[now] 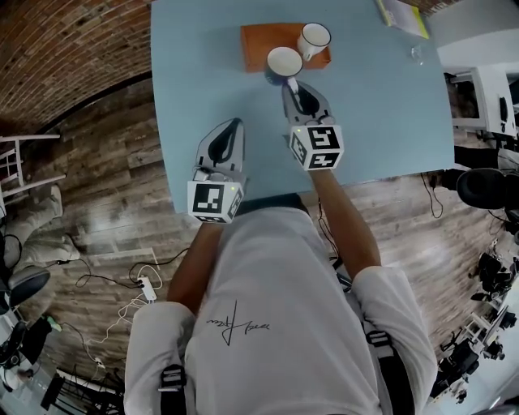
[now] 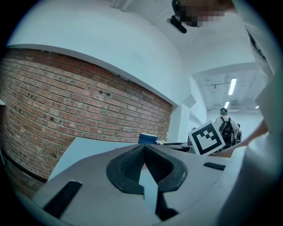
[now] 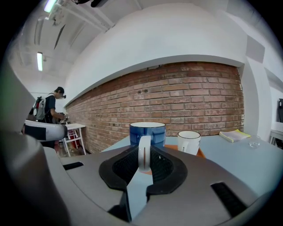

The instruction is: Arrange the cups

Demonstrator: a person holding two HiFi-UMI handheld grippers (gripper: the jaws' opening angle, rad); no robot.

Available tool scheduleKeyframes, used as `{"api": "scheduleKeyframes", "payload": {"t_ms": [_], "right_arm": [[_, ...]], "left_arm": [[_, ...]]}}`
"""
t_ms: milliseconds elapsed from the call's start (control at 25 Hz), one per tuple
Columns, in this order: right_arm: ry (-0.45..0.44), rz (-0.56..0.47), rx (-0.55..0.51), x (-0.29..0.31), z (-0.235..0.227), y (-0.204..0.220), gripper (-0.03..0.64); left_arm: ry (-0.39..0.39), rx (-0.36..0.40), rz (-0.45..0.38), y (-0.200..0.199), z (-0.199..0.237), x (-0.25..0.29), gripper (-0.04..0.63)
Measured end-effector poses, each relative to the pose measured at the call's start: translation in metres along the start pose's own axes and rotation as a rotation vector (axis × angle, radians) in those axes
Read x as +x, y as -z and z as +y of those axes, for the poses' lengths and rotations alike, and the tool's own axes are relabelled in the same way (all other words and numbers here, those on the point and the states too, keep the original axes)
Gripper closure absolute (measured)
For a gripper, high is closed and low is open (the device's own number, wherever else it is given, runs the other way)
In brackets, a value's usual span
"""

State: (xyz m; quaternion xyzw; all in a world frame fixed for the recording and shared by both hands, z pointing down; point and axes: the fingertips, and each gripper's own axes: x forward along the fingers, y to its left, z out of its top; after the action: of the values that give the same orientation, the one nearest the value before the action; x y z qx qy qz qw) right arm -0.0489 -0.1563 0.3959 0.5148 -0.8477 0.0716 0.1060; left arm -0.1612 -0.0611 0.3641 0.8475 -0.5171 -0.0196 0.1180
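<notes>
A blue cup (image 1: 284, 63) with a white inside stands at the near edge of an orange mat (image 1: 258, 44) on the light blue table (image 1: 381, 121). My right gripper (image 1: 297, 87) is shut on its white handle (image 3: 144, 152), with the blue cup (image 3: 147, 132) straight ahead of the jaws. A white cup (image 1: 314, 39) stands on the mat just right of it; the right gripper view has the white cup (image 3: 189, 142) there too. My left gripper (image 1: 231, 126) hovers near the table's front left, shut and empty. From the left gripper (image 2: 143, 148) the blue cup (image 2: 148, 138) shows far ahead.
A yellow-green booklet (image 1: 403, 14) and a small clear glass (image 1: 416, 55) lie at the table's far right. The table's left edge runs close beside my left gripper. A brick wall stands beyond the table, and a person with a backpack (image 3: 46, 108) stands far off.
</notes>
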Motion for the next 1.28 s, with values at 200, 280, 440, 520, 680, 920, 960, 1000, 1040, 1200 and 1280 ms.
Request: {"api": "scheduleKeyframes", "payload": {"t_ms": [200, 280, 440, 520, 680, 920, 960, 1000, 1040, 1200, 1280], "right_arm": [[-0.018, 0.006, 0.009, 0.016, -0.003, 0.000, 0.554], [-0.018, 0.006, 0.008, 0.023, -0.005, 0.000, 0.554], [-0.011, 0.016, 0.000, 0.035, -0.011, 0.004, 0.555], [-0.008, 0.022, 0.010, 0.042, -0.016, 0.006, 0.555], [0.015, 0.028, 0.044, 0.050, -0.027, 0.011, 0.555], [0.030, 0.030, 0.048, 0.062, -0.035, 0.013, 0.555], [0.032, 0.033, 0.051, 0.063, -0.035, 0.014, 0.554], [0.034, 0.035, 0.052, 0.065, -0.034, 0.016, 0.555], [0.036, 0.036, 0.051, 0.067, -0.034, 0.018, 0.555], [0.049, 0.037, 0.052, 0.076, -0.031, 0.024, 0.554], [0.052, 0.040, 0.052, 0.080, -0.030, 0.026, 0.555]], "left_arm": [[-0.014, 0.003, 0.008, 0.001, 0.006, 0.010, 0.588], [-0.018, 0.002, 0.011, 0.001, 0.007, 0.014, 0.588], [-0.027, -0.008, 0.016, 0.001, 0.009, 0.024, 0.588], [-0.031, -0.012, 0.016, 0.001, 0.010, 0.030, 0.588], [-0.030, -0.011, 0.022, 0.001, 0.009, 0.039, 0.588], [-0.028, -0.021, 0.032, 0.002, 0.007, 0.049, 0.588], [-0.029, -0.023, 0.036, 0.003, 0.008, 0.049, 0.588], [-0.030, -0.024, 0.040, 0.004, 0.008, 0.049, 0.588], [-0.030, -0.024, 0.044, 0.005, 0.009, 0.049, 0.588], [-0.036, -0.024, 0.059, 0.007, 0.014, 0.046, 0.588], [-0.039, -0.023, 0.068, 0.008, 0.017, 0.043, 0.588]]}}
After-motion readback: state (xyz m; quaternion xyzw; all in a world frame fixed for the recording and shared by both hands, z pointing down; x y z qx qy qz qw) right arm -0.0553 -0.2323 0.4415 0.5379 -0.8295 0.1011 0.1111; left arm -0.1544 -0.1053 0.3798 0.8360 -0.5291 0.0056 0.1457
